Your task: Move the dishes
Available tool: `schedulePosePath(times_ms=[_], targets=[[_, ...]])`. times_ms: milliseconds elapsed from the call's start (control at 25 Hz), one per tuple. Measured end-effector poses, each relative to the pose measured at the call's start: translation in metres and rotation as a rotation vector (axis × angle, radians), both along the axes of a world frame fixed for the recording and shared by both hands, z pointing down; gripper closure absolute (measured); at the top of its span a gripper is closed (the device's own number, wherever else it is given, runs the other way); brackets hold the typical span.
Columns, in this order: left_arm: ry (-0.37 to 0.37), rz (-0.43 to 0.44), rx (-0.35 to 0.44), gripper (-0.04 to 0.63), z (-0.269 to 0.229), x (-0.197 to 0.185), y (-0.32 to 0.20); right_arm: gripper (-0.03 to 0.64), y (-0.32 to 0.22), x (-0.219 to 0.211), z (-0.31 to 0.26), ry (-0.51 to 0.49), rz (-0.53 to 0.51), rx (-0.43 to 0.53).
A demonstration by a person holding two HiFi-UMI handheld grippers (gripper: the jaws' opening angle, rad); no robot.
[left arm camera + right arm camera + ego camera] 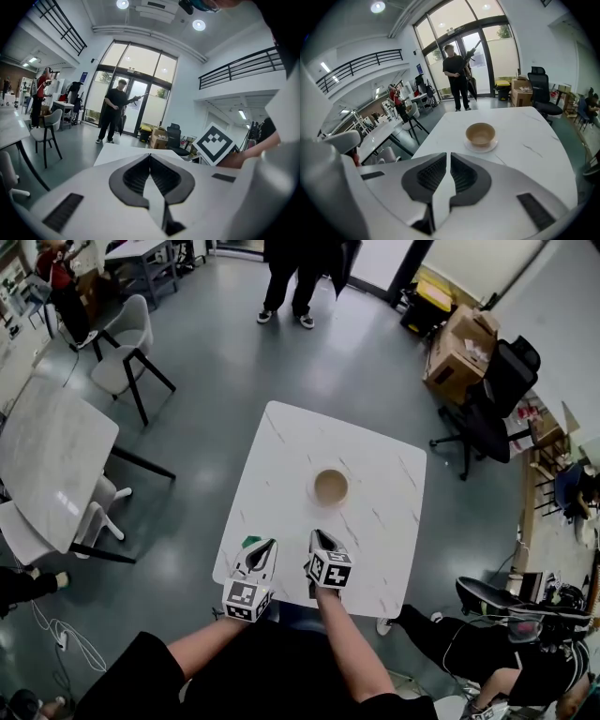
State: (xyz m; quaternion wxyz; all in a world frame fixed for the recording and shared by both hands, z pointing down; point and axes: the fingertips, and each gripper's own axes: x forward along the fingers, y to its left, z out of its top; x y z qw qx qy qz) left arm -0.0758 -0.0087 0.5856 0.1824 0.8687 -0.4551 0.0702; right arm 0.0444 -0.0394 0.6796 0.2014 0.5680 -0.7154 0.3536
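Hovering over the near edge of the marble table, my left gripper and right gripper keep jaws together, empty — the wooden bowl sits on its saucer mid-table, with an office chair and cardboard box beyond.

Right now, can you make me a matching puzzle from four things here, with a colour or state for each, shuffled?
Things:
1 bowl
2 saucer
3 box
4 left gripper

Colour or state:
A white, under the bowl
B shut, empty
C tan
D brown cardboard

Pairs: 1-C; 2-A; 3-D; 4-B
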Motion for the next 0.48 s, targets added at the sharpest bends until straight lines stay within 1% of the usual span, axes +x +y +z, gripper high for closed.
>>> schedulePosePath(times_ms=[240, 480], targets=[[0.003, 0.003, -0.008, 0.578, -0.004, 0.046, -0.025, 0.588, -0.019, 0.054, 0.004, 0.018, 0.031, -0.014], [-0.027, 0.001, -0.028, 0.578, 0.007, 0.081, -0.045, 0.588, -0.047, 0.092, 0.015, 0.012, 0.039, -0.026]])
